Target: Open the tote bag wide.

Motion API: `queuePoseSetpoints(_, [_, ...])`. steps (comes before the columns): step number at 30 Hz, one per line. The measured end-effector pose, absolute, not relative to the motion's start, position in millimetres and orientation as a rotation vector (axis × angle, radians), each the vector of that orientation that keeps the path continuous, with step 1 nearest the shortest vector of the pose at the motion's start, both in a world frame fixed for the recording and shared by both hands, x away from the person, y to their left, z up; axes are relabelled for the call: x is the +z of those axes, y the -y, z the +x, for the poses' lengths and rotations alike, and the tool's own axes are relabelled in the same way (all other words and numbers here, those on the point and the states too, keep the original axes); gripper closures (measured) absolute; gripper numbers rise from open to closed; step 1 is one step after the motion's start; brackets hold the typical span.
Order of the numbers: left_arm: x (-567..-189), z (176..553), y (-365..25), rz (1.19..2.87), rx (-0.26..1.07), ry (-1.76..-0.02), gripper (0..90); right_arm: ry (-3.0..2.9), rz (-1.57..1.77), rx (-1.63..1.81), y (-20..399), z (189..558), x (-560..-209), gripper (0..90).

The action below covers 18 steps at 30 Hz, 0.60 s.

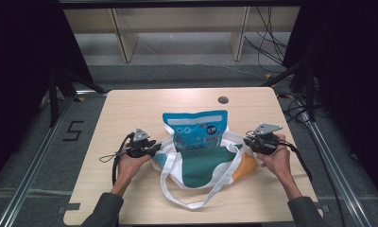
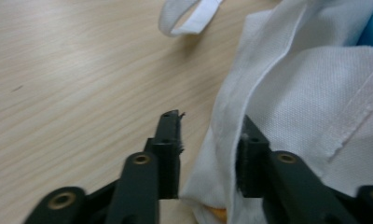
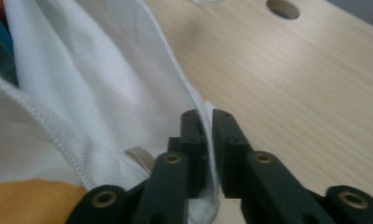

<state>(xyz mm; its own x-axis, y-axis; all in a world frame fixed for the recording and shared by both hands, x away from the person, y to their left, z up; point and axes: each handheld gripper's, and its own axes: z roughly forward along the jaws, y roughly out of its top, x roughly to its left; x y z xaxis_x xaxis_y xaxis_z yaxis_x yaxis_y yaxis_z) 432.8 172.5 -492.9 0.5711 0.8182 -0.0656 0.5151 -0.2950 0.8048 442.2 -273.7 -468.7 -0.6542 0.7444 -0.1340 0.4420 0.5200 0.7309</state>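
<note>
A white cloth tote bag lies mid-bench, a blue snack pouch half inside; right gripper jaws pinch the bag's rim, left gripper jaws gape beside its edge; loading seems unfinished.

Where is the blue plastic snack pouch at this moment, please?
In the high view, the blue plastic snack pouch stands at the table's centre, sticking out of the white cloth tote bag, between the left gripper and right gripper.

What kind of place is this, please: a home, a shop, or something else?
Probably a lab or recording rig, not a home. A bare wooden table with a cable hole stands between dark curtains, metal rails run along the floor, and loose cables lie behind.
</note>
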Motion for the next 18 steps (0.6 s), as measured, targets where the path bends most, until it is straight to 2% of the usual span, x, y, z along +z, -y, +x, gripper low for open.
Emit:
queuePoseSetpoints(1, [-493,433,-172,1.969,0.460,-1.069,57.2,-2.303,0.954,0.953,276,442,-465,77.8])
queuePoseSetpoints(2, [-481,427,-176,1.898,0.416,-1.091,49.7,-2.294,1.014,1.004,277,439,-457,74.6])
queuePoseSetpoints(4, [-470,422,-179,1.852,0.426,-1.100,47.1,-2.280,1.015,1.035,279,438,-452,72.2])
queuePoseSetpoints(5, [-464,419,-181,1.840,0.435,-1.097,44.1,-2.233,1.047,1.111,283,431,-434,67.7])
queuePoseSetpoints(7, [-450,411,-184,1.816,0.433,-1.083,42.8,-2.218,1.038,1.149,286,427,-425,66.2])
queuePoseSetpoints(8, [-435,397,-184,1.803,0.433,-1.040,42.9,-2.180,1.001,1.238,288,418,-409,62.5])
queuePoseSetpoints(10, [-428,387,-181,1.799,0.424,-1.005,42.8,-2.184,0.956,1.275,287,406,-393,61.7])
queuePoseSetpoints(15, [-424,371,-170,1.847,0.366,-0.927,42.3,-2.214,0.873,1.358,272,388,-375,59.7])
queuePoseSetpoints(16, [-427,368,-163,1.853,0.298,-0.904,42.0,-2.256,0.859,1.354,261,382,-373,57.9])
queuePoseSetpoints(18, [-428,366,-161,1.869,0.296,-0.898,41.9,-2.293,0.824,1.350,257,382,-372,57.5])
